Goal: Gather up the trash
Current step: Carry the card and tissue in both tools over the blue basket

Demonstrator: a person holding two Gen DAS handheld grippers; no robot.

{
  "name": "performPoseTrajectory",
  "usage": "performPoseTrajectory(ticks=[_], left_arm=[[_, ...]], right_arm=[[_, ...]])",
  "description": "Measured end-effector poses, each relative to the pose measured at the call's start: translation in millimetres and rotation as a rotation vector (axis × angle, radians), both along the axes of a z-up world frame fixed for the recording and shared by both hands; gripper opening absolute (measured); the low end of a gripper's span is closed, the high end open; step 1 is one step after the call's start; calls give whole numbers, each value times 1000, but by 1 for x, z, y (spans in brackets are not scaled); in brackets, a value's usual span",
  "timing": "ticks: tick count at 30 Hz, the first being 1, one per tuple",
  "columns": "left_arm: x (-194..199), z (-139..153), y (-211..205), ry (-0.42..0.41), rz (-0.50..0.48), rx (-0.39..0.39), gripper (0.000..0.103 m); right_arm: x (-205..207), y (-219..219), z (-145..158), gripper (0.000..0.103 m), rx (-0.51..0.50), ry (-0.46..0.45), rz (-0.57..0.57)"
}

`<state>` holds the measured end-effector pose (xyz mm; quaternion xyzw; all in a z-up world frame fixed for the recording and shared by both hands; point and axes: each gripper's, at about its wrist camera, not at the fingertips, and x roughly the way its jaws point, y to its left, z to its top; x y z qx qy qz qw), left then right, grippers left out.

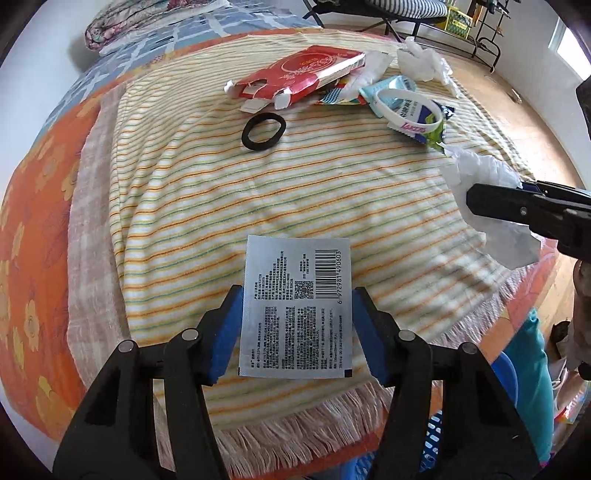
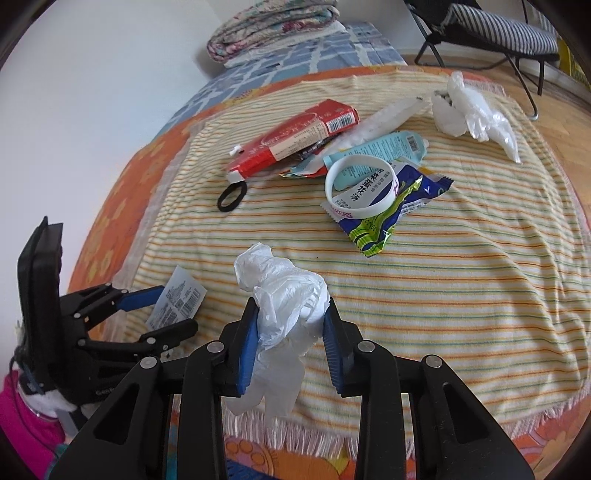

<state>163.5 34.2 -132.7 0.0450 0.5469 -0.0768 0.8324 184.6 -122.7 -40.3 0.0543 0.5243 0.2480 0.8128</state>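
Note:
My left gripper (image 1: 297, 295) is shut on a silver foil sachet (image 1: 295, 306) with a barcode, held above the striped blanket's (image 1: 221, 192) near edge. It also shows in the right wrist view (image 2: 177, 299). My right gripper (image 2: 290, 314) is shut on a crumpled white plastic bag (image 2: 284, 295), seen at the right in the left wrist view (image 1: 487, 199). More trash lies further back: a red carton (image 2: 291, 136), a blue-green snack wrapper (image 2: 391, 210), a light blue packet (image 2: 380, 147) and a white crumpled bag (image 2: 472, 114).
A black hair tie (image 2: 232, 197) and a white wristband (image 2: 360, 186) lie among the trash. A folded quilt (image 2: 273, 26) sits at the far bed end. A folding chair (image 2: 498, 33) stands on the floor at right. Blue baskets (image 1: 436, 432) sit below the bed edge.

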Motion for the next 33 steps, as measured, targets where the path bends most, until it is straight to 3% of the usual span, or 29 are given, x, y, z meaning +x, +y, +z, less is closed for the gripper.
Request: performPoseTrajectory(ticks=[19, 33], left_arm=[[-99, 44, -46, -69, -74, -52, 60], [-170, 24, -70, -36, -102, -93, 60]], right_arm=[[-86, -28, 39, 30, -12, -89, 71], [-154, -44, 24, 30, -44, -57, 99]])
